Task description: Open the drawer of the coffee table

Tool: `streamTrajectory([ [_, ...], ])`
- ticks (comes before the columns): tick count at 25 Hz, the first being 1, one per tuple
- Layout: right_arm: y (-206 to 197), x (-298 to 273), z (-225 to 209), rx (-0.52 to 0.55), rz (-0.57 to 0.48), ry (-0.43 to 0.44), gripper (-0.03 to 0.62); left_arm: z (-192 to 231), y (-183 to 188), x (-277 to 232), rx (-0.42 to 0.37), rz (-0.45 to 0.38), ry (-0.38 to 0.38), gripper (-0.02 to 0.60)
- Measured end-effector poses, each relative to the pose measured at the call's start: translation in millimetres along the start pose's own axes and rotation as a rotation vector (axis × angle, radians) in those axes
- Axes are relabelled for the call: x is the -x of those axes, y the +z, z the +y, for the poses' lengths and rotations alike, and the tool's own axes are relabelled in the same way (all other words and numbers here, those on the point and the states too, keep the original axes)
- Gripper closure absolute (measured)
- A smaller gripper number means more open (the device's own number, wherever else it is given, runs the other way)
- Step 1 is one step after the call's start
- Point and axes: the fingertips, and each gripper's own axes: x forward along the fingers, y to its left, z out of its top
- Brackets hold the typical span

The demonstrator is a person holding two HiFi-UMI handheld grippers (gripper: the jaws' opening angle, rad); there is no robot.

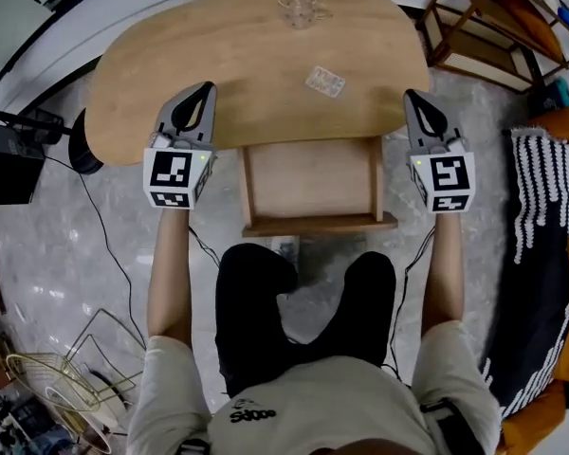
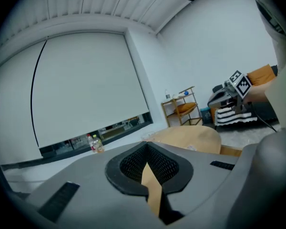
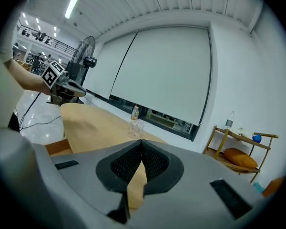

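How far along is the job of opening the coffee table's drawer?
Done: the drawer stands pulled out from under the coffee table, toward the person. In hand: nothing; the left gripper and right gripper are both shut and empty, one at each side of the drawer. Left: apparently nothing more to open.

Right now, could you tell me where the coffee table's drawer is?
In the head view the drawer stands pulled out at the near edge of the coffee table, between the left gripper and the right gripper.
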Motion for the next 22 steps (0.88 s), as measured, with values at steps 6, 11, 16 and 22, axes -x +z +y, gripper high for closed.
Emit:
streamTrajectory([
  [6,70,-4,-39,-0.055,0.063,0.002,0.588,54,66,-11,0.043,0.037,-0.025,0.563],
  [11,170,-6,-86,-0.042,0.078,0.012,0.588,103,163,-20,0.082,0.006,-0.015,0.563],
  [16,280,-12,-137,-0.066,0.059,-0.001,0.588,152,252,-28,0.149,-0.025,-0.039,0.563],
  [22,371,-15,-169,-0.14,0.036,-0.017,0.588,189,319,-26,0.202,-0.044,-0.028,0.563],
])
